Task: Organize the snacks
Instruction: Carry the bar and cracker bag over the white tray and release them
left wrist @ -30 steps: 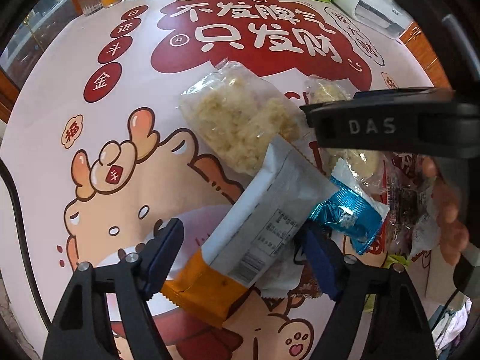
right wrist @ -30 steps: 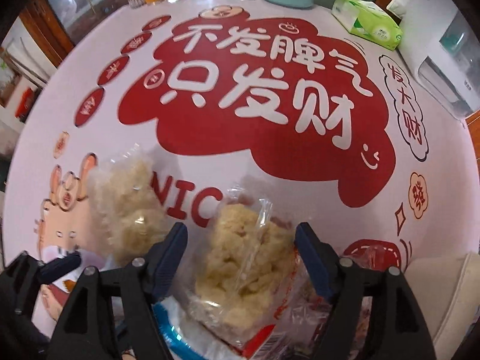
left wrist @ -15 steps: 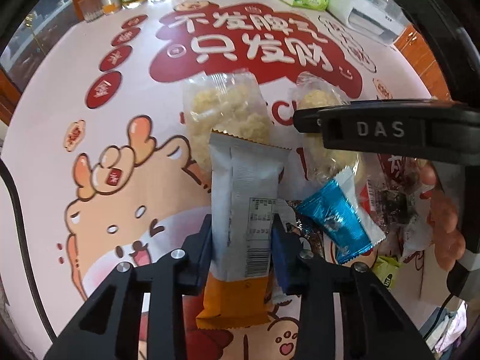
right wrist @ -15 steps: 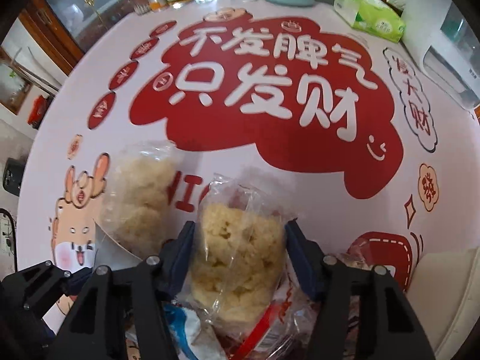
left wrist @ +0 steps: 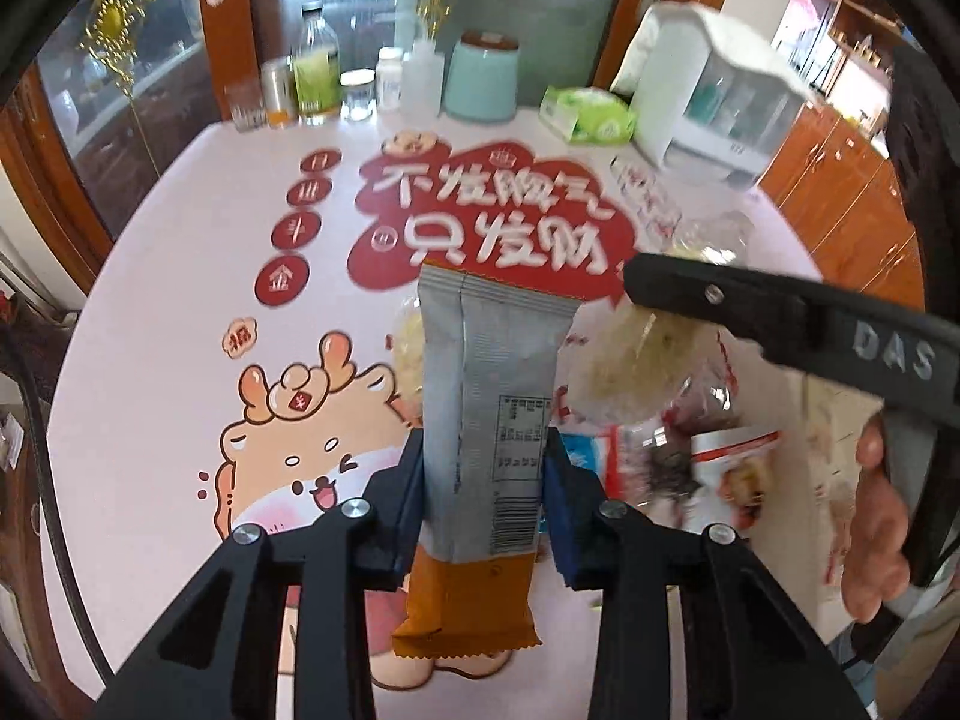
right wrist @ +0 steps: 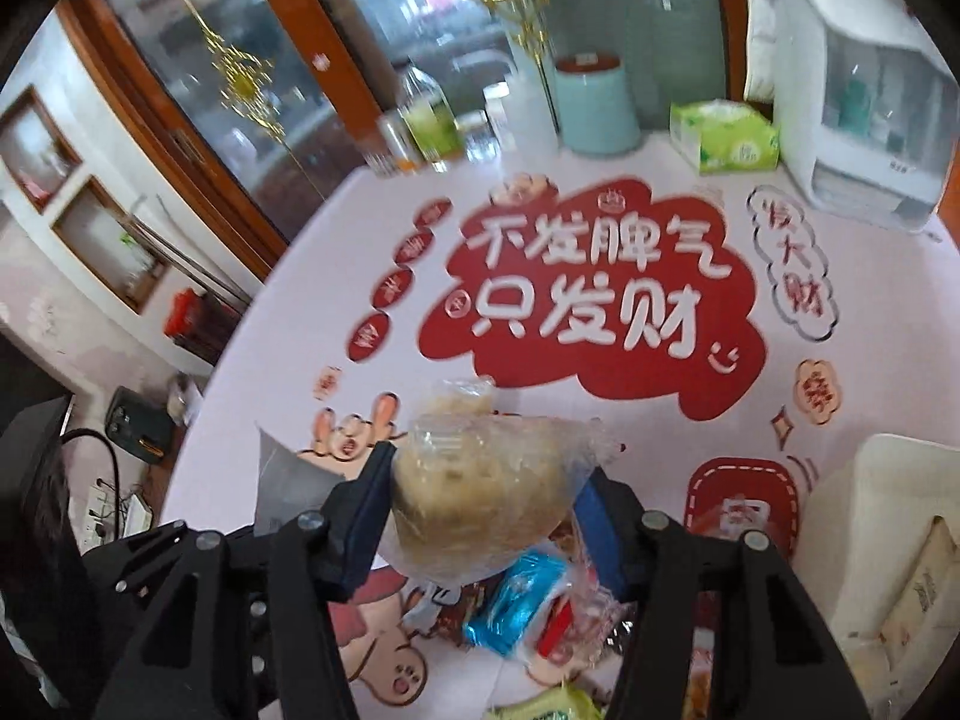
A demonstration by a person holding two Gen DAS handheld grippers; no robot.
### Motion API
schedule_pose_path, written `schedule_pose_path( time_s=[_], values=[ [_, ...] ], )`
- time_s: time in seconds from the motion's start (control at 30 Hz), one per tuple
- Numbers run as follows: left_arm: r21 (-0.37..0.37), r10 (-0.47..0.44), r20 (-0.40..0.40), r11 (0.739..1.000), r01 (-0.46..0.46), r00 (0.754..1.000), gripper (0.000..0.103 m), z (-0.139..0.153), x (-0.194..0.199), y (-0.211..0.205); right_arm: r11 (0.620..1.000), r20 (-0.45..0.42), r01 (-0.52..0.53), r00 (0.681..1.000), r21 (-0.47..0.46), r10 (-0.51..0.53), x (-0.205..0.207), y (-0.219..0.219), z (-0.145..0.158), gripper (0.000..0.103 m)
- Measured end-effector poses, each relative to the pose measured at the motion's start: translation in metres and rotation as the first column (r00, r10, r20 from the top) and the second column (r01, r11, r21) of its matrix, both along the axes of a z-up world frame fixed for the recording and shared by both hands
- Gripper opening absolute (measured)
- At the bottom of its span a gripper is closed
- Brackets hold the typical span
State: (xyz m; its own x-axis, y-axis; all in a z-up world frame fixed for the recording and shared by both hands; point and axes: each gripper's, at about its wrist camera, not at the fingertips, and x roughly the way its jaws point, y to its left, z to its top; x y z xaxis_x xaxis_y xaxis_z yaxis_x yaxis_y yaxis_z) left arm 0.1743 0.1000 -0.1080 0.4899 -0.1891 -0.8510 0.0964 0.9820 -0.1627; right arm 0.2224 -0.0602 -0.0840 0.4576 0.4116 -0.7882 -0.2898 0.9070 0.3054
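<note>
My left gripper (left wrist: pixel 483 480) is shut on a grey and orange snack packet (left wrist: pixel 486 396), held upright and lifted off the table. My right gripper (right wrist: pixel 489 516) is shut on a clear bag of pale rice-crisp snack (right wrist: pixel 486 486), also lifted. In the left wrist view the right gripper's arm (left wrist: pixel 780 318) crosses at the right with that bag (left wrist: pixel 636 366) under it. A second clear bag (left wrist: pixel 408 354) lies on the table behind the grey packet. A pile of small snacks lies below: a blue packet (right wrist: pixel 516 606) and red and white wrappers (left wrist: pixel 732 456).
The round table has a pink printed cloth (left wrist: pixel 180 360). At its far edge stand bottles and jars (left wrist: pixel 315 78), a mint canister (left wrist: pixel 483 84), a green tissue box (left wrist: pixel 588 117) and a white dispenser (left wrist: pixel 714 102). A cream box (right wrist: pixel 900 540) sits at the right.
Both grippers have risen and tilted up, lifting the grey packet and the clear bag off the table. One second ago both were open around these snacks; they have closed on them.
</note>
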Motion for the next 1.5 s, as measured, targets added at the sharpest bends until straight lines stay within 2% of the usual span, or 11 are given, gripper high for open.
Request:
schedule_pose_path(
  time_s=[0.13,0.27,0.47,0.7,0.93,1.17,1.37,1.43,1.5],
  values=[
    [-0.025,-0.009,0.041,1.000,0.010,0.999,0.034,0.027,-0.013,-0.018,0.999,0.044,-0.016,0.999,0.049,0.013,-0.025,-0.022,0.032,0.058],
    [-0.039,-0.012,0.092,0.999,0.015,0.996,0.034,0.054,-0.029,-0.042,0.992,0.048,-0.032,0.998,0.125,0.027,-0.044,-0.047,0.058,0.058],
    [-0.079,-0.017,0.118,0.997,0.027,0.993,0.034,0.079,-0.045,-0.070,0.982,0.051,-0.018,0.999,0.187,0.009,-0.065,-0.087,0.080,0.058],
    [-0.105,-0.079,0.142,0.990,0.094,0.987,0.034,0.101,-0.060,-0.116,0.974,0.063,0.032,0.997,0.224,-0.047,-0.093,-0.138,0.099,0.058],
    [-0.121,-0.184,0.159,0.971,0.204,0.970,0.034,0.112,-0.067,-0.180,0.970,0.075,0.142,0.984,0.198,-0.160,-0.129,-0.206,0.110,0.058],
    [-0.116,-0.308,0.168,0.937,0.329,0.936,0.035,0.118,-0.073,-0.255,0.954,0.100,0.262,0.955,0.147,-0.278,-0.159,-0.264,0.115,0.058],
    [-0.083,-0.374,0.167,0.917,0.391,0.912,0.038,0.116,-0.078,-0.300,0.940,0.098,0.329,0.936,0.094,-0.337,-0.167,-0.290,0.108,0.058],
    [-0.058,-0.381,0.167,0.917,0.395,0.909,0.047,0.114,-0.081,-0.309,0.934,0.092,0.350,0.930,0.077,-0.356,-0.167,-0.295,0.103,0.060],
    [-0.024,-0.374,0.174,0.923,0.384,0.911,0.091,0.112,-0.084,-0.312,0.929,0.105,0.366,0.923,0.052,-0.370,-0.167,-0.296,0.100,0.061]
  ],
)
